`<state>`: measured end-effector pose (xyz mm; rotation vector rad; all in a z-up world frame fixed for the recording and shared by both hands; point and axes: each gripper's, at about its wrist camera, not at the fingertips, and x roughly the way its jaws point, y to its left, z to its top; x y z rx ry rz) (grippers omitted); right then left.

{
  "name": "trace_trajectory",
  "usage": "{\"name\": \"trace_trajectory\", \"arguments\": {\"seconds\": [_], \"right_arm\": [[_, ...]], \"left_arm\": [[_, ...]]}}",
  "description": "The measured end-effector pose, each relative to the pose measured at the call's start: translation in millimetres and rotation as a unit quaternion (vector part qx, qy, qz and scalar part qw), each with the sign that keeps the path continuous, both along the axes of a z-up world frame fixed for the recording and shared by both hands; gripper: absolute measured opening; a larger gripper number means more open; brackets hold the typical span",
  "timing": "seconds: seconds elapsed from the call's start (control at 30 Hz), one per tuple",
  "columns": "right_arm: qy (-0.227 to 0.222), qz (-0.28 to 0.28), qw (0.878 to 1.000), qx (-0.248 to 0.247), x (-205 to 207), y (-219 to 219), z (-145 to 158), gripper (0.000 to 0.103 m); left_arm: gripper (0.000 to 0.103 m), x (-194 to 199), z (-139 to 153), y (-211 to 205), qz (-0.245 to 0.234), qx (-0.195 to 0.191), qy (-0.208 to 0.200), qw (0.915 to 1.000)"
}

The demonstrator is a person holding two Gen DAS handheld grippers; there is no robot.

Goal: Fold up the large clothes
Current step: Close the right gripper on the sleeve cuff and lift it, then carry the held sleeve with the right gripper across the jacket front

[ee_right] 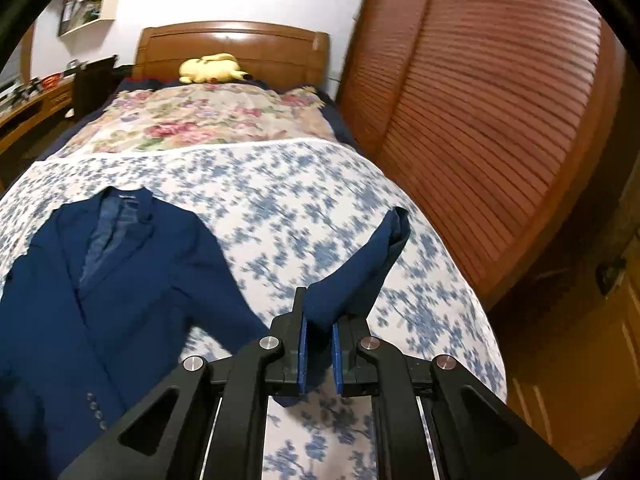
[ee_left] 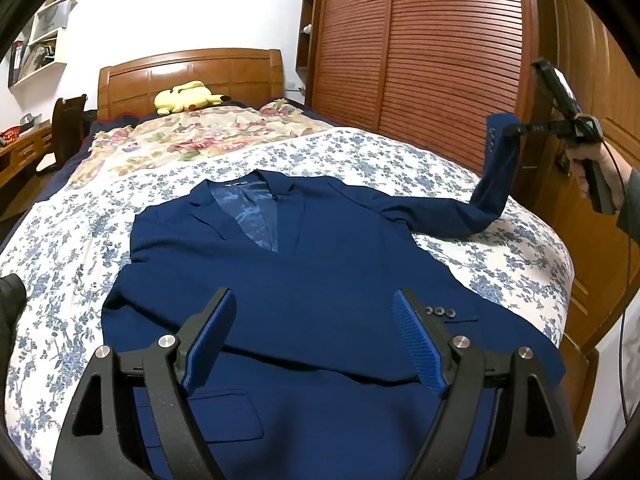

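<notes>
Bed (ee_left: 500,248) | jacket (ee_left: 304,272) beneath spread, empty left gripper (ee_left: 314,304) | right gripper (ee_right: 318,316) clamps sleeve (ee_right: 356,276)

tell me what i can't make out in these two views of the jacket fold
- Jacket hem: left wrist view, hidden behind the open left gripper and cut by the bottom edge.
- Sleeve cuff: right wrist view, its gripped part is hidden between the right gripper fingers.
- Bedspread print: right wrist view, smeared by motion blur.
- Shelf contents: left wrist view, too small and warped at the rim.
- Plush toy: both views, too small for its face.
</notes>
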<state>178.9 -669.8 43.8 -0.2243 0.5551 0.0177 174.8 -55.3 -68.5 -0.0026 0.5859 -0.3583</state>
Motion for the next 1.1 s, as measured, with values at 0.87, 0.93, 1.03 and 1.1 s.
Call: {"name": "trace_trajectory", "arguments": {"seconds": [0.87, 0.93, 1.03, 1.1], "right_arm": [[-0.095, 0.280, 0.955, -0.022, -105, 163, 52, 0.009], [-0.096, 0.296, 0.950, -0.017, -108, 157, 57, 0.009], [-0.095, 0.319, 0.943, -0.015, -110, 156, 58, 0.009], [-0.089, 0.328, 0.940, -0.014, -107, 153, 55, 0.009]], "left_arm": [[0.081, -3, 16, 54, 0.054, -0.007, -0.023, 0.9982], [0.081, -3, 18, 59, 0.060, -0.009, -0.025, 0.9978], [0.081, -4, 18, 66, 0.067, -0.011, -0.025, 0.9974], [0.081, -5, 18, 71, 0.072, -0.012, -0.025, 0.9970]]}}
